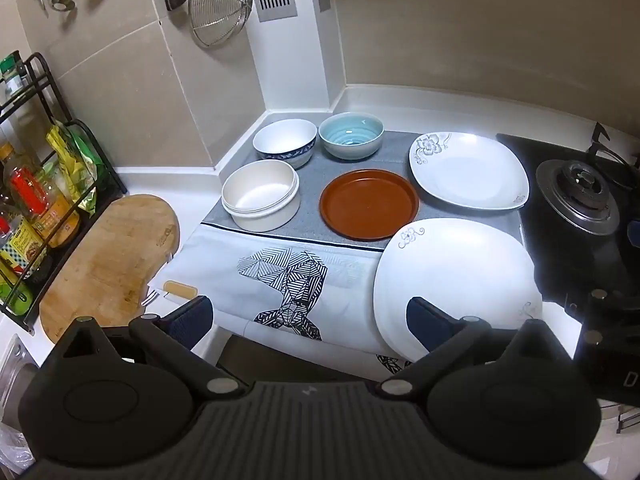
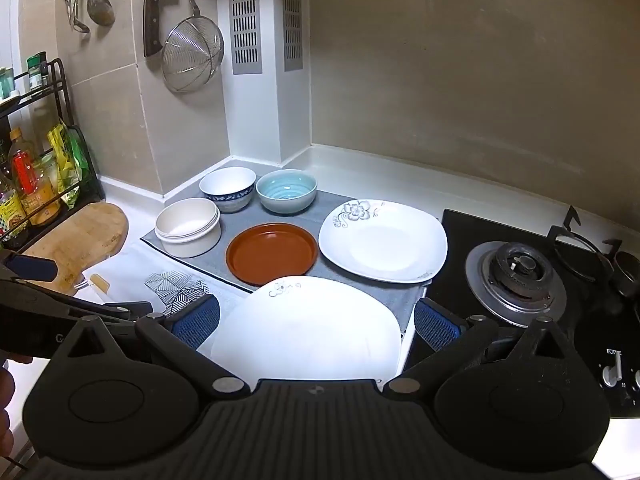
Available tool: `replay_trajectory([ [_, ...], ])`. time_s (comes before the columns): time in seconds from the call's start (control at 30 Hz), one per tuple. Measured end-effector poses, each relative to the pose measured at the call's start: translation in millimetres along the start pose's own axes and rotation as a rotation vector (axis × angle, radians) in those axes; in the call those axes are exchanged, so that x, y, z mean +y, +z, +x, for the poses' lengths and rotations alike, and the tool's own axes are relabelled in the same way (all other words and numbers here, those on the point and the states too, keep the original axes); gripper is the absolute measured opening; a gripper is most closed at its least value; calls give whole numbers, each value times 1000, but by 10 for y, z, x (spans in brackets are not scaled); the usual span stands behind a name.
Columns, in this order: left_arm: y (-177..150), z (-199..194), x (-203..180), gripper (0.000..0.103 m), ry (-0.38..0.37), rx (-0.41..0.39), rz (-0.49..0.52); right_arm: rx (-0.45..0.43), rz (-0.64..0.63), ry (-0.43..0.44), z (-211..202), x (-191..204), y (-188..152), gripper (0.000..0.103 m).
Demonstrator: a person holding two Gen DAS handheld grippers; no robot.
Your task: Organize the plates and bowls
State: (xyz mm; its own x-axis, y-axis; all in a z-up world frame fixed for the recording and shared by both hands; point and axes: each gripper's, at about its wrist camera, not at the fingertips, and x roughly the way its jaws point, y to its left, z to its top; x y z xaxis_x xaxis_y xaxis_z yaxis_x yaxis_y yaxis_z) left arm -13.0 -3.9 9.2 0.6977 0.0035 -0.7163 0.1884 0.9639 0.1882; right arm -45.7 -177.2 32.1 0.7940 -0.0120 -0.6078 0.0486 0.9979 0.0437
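Note:
Several dishes lie on a grey mat (image 1: 312,168) in the counter corner. At the back stand a blue-patterned white bowl (image 1: 285,142) (image 2: 228,186) and a teal bowl (image 1: 351,135) (image 2: 286,191). Nearer are a cream bowl (image 1: 261,195) (image 2: 188,226), a brown plate (image 1: 369,204) (image 2: 272,254) and a flowered white square plate (image 1: 469,170) (image 2: 384,240). A second white plate (image 1: 456,280) (image 2: 308,332) lies nearest. My left gripper (image 1: 310,316) hovers open over the patterned cloth (image 1: 288,280). My right gripper (image 2: 316,322) is open, and the near plate shows between its fingers.
A wooden cutting board (image 1: 108,260) and a black rack of bottles (image 1: 36,200) are on the left. The black gas hob with its burner (image 2: 516,276) is on the right. A strainer (image 2: 192,60) and a knife hang on the tiled wall. A sink corner (image 1: 12,372) is at lower left.

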Motion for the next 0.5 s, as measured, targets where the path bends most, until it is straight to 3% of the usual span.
replay_trajectory([
  [0.5, 42, 65, -38, 103, -4, 12, 8, 3, 1, 7, -69, -21, -63, 103],
])
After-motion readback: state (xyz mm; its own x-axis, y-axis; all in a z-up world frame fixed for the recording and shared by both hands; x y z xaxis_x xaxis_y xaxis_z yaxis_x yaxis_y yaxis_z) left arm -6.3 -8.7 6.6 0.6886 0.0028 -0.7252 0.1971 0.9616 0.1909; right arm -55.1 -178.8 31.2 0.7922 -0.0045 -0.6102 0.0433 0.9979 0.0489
